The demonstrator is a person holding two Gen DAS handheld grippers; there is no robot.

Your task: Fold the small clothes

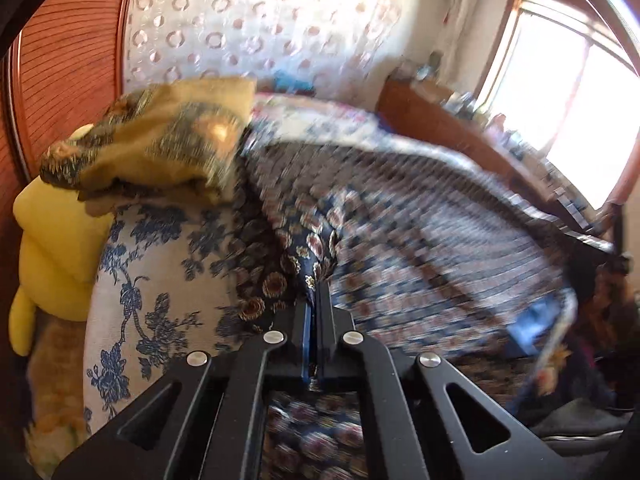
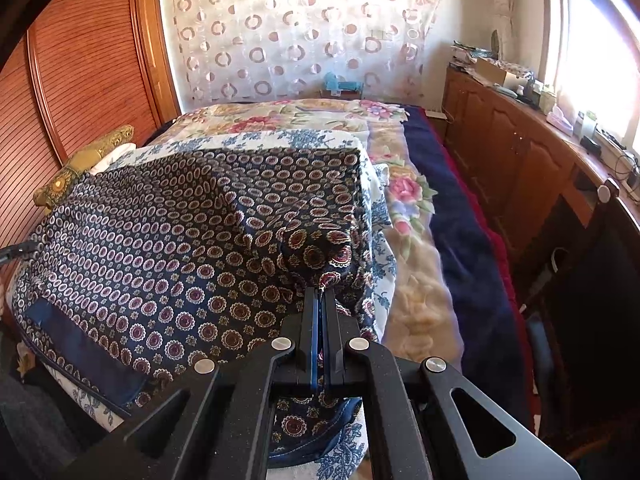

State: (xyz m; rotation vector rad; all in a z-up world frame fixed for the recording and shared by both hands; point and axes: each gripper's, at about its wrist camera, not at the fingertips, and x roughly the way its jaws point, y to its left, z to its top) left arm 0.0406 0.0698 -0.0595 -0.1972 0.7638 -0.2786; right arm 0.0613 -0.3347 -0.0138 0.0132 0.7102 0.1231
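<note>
A dark navy scarf with a medallion print (image 2: pixel 180 240) lies spread over a blue-and-white floral cushion on the bed. My right gripper (image 2: pixel 320 290) is shut on the scarf's near right corner, the cloth bunched at its tips. In the left wrist view the same scarf (image 1: pixel 400 240) is blurred by motion, and my left gripper (image 1: pixel 316 286) is shut on a fold of it. The left gripper's tip also shows at the far left edge of the right wrist view (image 2: pixel 18 249), at the scarf's left edge.
A folded yellow-green patterned cloth (image 1: pixel 160 140) lies on the cushion's (image 1: pixel 160 260) far left, beside a yellow pillow (image 1: pixel 52 240). A floral blanket (image 2: pixel 416 240) covers the bed. A wooden wardrobe (image 2: pixel 80 80) stands left, a cluttered wooden cabinet (image 2: pixel 520 152) under a window right.
</note>
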